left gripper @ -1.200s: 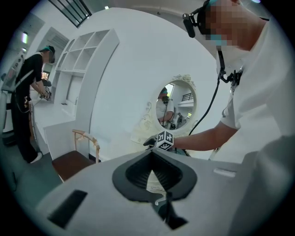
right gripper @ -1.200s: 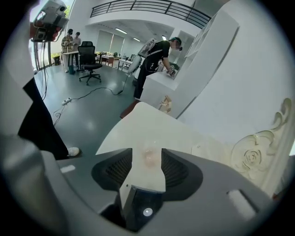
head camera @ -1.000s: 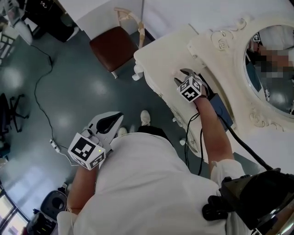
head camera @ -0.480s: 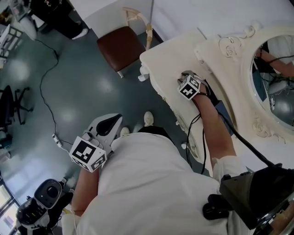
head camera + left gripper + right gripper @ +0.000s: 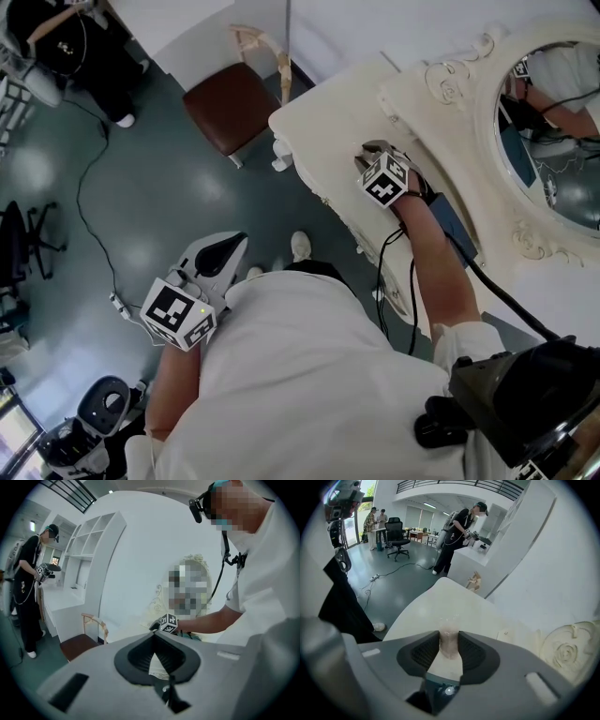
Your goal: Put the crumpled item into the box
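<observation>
Between the pads of the right tongs sits the crumpled item, a pale, half-clear wad; the jaws have just been closing and now stand narrow, each pad against a side of the wad, so I judge the grip made or all but made; the wad fills the gap from tip to tip and its longer side seems to run along the line the tongs point, away from the camera; it lies dead ahead of these tongs, neither left nor right of them, and it appears to rest on the cream table, though whether it has left the top I cannot tell; in the head view these tongs point steeply down at the table, just in front of the carved mirror frame; the left tongs are well apart from all this, held off the table by the person's hip above the grey floor, tips together and nothing between them; the right hand is therefore the one on the item, and the lift falls to it; no box shows in any view, so which way the carry must go cannot be told; a brown chair stands past the table's far end.
</observation>
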A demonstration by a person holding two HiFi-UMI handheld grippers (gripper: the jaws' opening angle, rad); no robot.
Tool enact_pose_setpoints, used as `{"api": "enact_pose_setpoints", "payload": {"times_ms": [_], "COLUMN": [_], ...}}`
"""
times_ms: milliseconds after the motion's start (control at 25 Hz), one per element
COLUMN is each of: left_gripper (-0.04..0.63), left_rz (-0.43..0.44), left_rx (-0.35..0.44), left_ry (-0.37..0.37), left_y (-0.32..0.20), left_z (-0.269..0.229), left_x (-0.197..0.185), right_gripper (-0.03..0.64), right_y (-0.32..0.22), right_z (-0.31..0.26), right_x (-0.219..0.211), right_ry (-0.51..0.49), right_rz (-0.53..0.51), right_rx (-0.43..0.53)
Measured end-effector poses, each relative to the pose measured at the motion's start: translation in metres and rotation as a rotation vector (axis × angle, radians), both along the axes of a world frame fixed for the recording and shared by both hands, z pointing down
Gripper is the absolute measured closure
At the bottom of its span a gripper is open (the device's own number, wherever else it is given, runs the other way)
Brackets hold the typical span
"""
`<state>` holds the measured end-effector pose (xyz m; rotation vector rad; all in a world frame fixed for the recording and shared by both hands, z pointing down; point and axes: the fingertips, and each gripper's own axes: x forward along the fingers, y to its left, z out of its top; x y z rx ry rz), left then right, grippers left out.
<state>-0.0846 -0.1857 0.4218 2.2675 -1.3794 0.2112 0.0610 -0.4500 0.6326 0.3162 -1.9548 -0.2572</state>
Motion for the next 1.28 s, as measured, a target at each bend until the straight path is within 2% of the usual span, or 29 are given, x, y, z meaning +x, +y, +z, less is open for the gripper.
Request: {"api": "enact_pose_setpoints", "payload": {"times_ms": [280,520,840,1280], "left_gripper": [0.597,0.597,0.597,0.597], "left_rz": [0.092,0.16,0.205,0.181], "left_rx": [0.017,0.021,0.013,-0.011], "left_ry": [0.01,0.021,0.02,0.006], "left_y": [-0.012,-0.018,-0.027,-0.028], "left_z": [-0.005,-0.005,-0.004,0.001], "left_x": [0.019,0.033,0.046,0.044], "right_gripper": [0.491,0.494,0.494,0.494], "right_y": [0.001,0.0,0.005,0.003], "right_z": [-0.049,-0.056,-0.028,0.025], "right_x": [0.034,0.088,0.138,0.139], "right_ry": [-0.075,-0.051,0.013,0.088], "right_rz": [0.098,0.204,0.283,0.269], "right_rx": [0.031,0.037,-0.016,-0.085]}}
